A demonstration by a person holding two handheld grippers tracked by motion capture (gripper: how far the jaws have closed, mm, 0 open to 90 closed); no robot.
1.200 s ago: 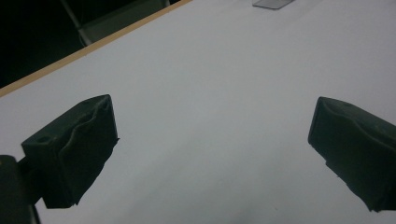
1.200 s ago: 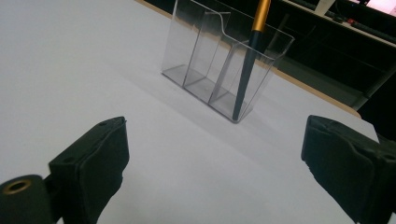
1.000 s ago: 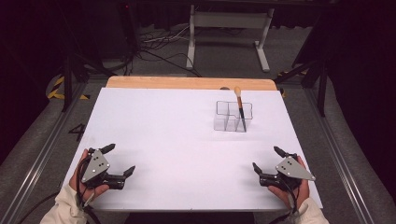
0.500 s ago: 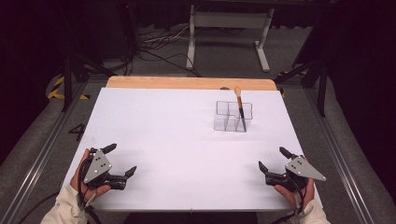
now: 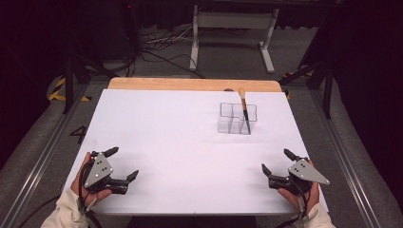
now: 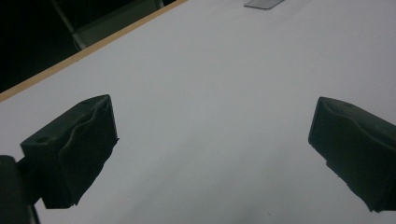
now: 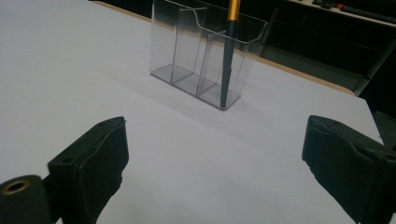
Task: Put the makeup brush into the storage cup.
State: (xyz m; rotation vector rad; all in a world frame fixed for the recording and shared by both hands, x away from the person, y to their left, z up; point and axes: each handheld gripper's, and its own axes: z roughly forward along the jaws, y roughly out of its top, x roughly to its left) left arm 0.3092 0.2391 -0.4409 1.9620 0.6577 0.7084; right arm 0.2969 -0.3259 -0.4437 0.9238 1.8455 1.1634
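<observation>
We see the left hand-held gripper (image 5: 122,164) low over the near left corner of the white-topped counter (image 5: 180,137), a long way from the clear plastic three-compartment organiser (image 5: 237,118), with its black jaws spread wide and nothing between them. A grey three-cornered plate sits on top of it, and a hand in a pale sleeve (image 5: 66,213) holds it from the near edge. In the left gripper view its own two black pads (image 6: 70,154) stand far apart over bare white counter, and a sliver of the organiser's base shows at the top edge.

The right hand-held gripper (image 5: 278,163) sits nearer the organiser, toward the near right corner of the counter and directly on the near side of it, jaws likewise parted and empty. In the right gripper view we look between its wide-set pads (image 7: 88,163) straight at the organiser (image 7: 205,60), which stands upright on the counter, well apart from both grippers.

In the organiser's rightmost compartment stands a slim make-up brush with a black handle, gold ferrule and pale bristles (image 5: 244,108), bristles up, leaning slightly; the other two compartments hold nothing. Beyond the organiser, the counter's far edge shows a strip of light wood (image 5: 190,84), and behind that a white metal frame (image 5: 233,28) stands on the grey floor among dark cables (image 5: 157,47).
</observation>
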